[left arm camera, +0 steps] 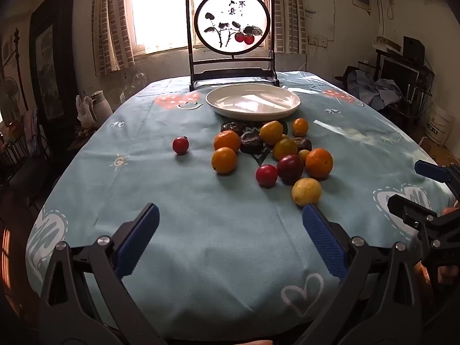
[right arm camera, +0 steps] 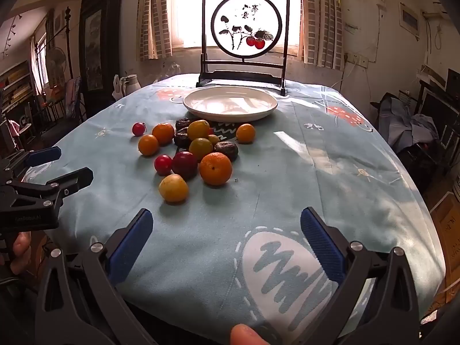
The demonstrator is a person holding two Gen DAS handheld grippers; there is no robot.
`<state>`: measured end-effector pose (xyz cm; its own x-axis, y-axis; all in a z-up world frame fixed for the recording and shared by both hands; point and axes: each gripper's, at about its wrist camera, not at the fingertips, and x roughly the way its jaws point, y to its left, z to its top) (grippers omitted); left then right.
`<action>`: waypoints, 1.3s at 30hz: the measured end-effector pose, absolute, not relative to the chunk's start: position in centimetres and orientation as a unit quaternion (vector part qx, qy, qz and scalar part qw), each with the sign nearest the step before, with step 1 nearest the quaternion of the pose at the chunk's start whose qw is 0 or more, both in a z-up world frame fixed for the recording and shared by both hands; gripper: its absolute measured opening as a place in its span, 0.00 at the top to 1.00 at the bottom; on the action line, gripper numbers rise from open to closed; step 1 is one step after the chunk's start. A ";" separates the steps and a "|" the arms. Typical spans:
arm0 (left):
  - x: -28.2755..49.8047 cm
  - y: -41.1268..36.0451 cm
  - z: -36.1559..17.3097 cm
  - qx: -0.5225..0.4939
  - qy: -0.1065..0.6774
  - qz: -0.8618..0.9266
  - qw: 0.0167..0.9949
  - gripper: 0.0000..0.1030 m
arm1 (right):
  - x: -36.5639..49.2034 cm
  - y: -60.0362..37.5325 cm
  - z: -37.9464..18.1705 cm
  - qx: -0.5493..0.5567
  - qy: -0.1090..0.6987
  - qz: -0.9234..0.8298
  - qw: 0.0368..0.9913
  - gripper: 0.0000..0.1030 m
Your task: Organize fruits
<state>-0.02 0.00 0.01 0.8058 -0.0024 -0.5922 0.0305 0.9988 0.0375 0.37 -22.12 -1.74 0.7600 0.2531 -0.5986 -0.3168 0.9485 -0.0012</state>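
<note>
Your left claw (left arm camera: 230,221) and right claw (right arm camera: 227,224) gaped apart over the blue cloth (right arm camera: 287,172) — fruits (right arm camera: 189,149) beside the plate (right arm camera: 230,115), curtained window (right arm camera: 201,8) behind.

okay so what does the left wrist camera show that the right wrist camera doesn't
Only the left wrist view: the right gripper from the side, open, at the right edge. Only the right wrist view: the left gripper from the side, open, at the left edge, and a standing fan. Both share the empty white plate, the loose fruit pile on the blue tablecloth, and the round painted screen.
</note>
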 end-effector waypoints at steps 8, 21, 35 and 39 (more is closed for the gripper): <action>-0.3 -0.3 -0.3 0.026 0.312 -0.006 0.950 0.02 | 0.3 -22.1 -1.7 -0.049 0.313 0.153 0.936 0.01; 0.1 0.3 -0.3 0.022 0.316 -0.004 0.948 0.02 | 0.3 -22.2 -1.6 -0.049 0.314 0.153 0.936 0.01; 0.1 0.5 -0.3 0.022 0.318 -0.003 0.948 0.02 | 0.3 -22.1 -1.8 -0.050 0.315 0.154 0.935 0.01; 0.1 0.6 -0.4 0.022 0.318 -0.003 0.948 0.02 | 0.3 -22.1 -1.8 -0.050 0.315 0.153 0.935 0.01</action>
<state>0.15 0.57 -0.36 0.7976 0.0096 -0.6031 0.0191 0.9990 0.0410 0.31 -22.11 -1.78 0.7541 0.2549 -0.6053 -0.3181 0.9481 0.0029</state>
